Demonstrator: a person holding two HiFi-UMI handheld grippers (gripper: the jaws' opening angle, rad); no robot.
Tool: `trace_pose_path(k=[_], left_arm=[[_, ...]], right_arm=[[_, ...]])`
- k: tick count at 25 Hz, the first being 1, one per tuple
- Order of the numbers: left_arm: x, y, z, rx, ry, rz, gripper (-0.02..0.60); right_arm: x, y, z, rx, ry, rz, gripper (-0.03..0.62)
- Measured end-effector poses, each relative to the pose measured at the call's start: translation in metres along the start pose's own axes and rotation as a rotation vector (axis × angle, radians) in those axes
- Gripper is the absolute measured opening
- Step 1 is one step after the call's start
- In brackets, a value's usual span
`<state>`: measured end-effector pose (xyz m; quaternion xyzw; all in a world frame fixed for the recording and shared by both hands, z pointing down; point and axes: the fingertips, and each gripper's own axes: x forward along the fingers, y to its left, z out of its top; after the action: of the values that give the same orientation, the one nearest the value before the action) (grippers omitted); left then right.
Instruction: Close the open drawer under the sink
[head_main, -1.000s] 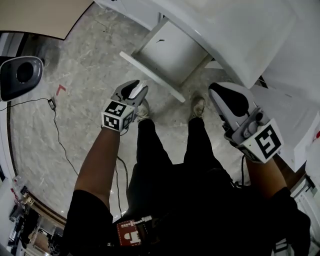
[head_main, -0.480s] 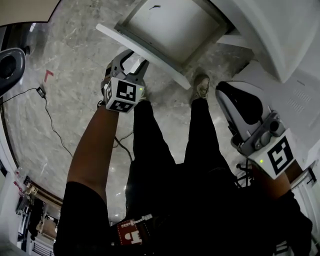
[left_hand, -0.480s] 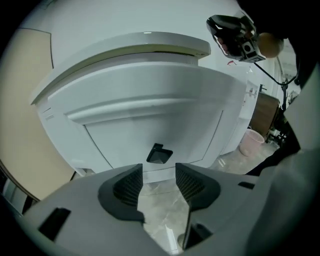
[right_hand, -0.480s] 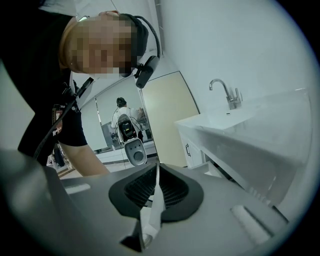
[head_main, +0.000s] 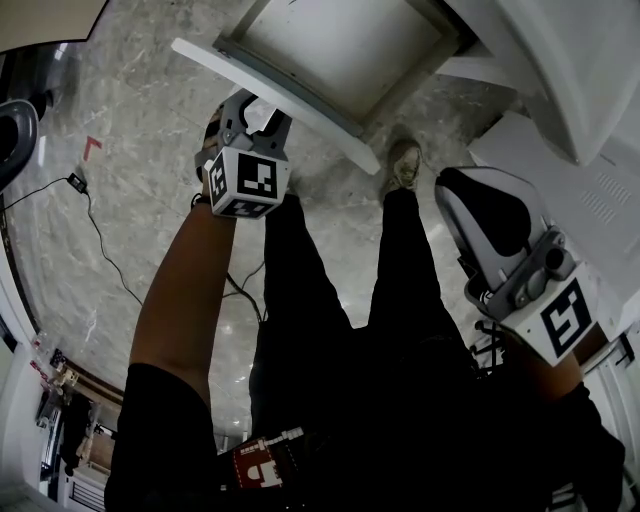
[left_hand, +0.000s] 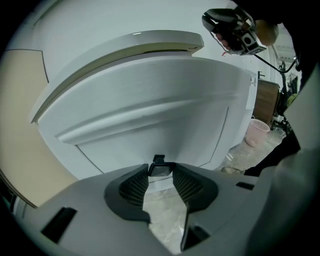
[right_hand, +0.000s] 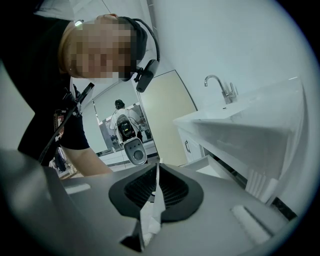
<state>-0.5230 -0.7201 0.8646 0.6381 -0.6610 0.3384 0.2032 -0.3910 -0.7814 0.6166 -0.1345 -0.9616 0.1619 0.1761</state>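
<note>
Left gripper (head_main: 258, 108) has been dropping in toward the open drawer (head_main: 340, 40) and rolling, its marker cube now facing up at the head camera; a second ago it was hanging well short, beside the knee. Drawer is standing pulled out under the sink (head_main: 560, 60), its white drawer front (head_main: 325, 128) running slantwise across the top of the head view. Left jaws are standing well apart, having just been closing a little, with nothing between them, only the panel and floor ahead. They are sitting just beside the front's left half; contact cannot be told. Right gripper (right_hand: 158, 172) is hanging off to the right with jaws pressed together on nothing, well apart from the drawer. Likely trouble: pushing this far off-centre could be skewing the drawer on its runners, or a fingertip could be slipping over the panel's top edge. A shoe (head_main: 405, 165) is sitting near the front's right corner and may be catching it. Room is lying open over the floor (head_main: 130, 200) to the left, bar a thin cable (head_main: 100, 250).
</note>
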Motion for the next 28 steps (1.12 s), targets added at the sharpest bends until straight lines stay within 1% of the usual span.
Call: trace_pose_path(k=[7,19,28], left_arm=[[0.022,-0.003,0.017,0.008,0.027,-0.004,0.15],[0.033,0.001,0.022,0.026,0.038,-0.019,0.15],[0.033,0.001,0.023,0.028,0.028,-0.025,0.15]], right_arm=[[-0.018,-0.021,0.0,0.006,-0.012,-0.015,0.003],[-0.028,-0.031,0.003,0.011,-0.031,-0.038,0.003],[-0.028,-0.025,0.0,0.001,-0.035,-0.044,0.003]])
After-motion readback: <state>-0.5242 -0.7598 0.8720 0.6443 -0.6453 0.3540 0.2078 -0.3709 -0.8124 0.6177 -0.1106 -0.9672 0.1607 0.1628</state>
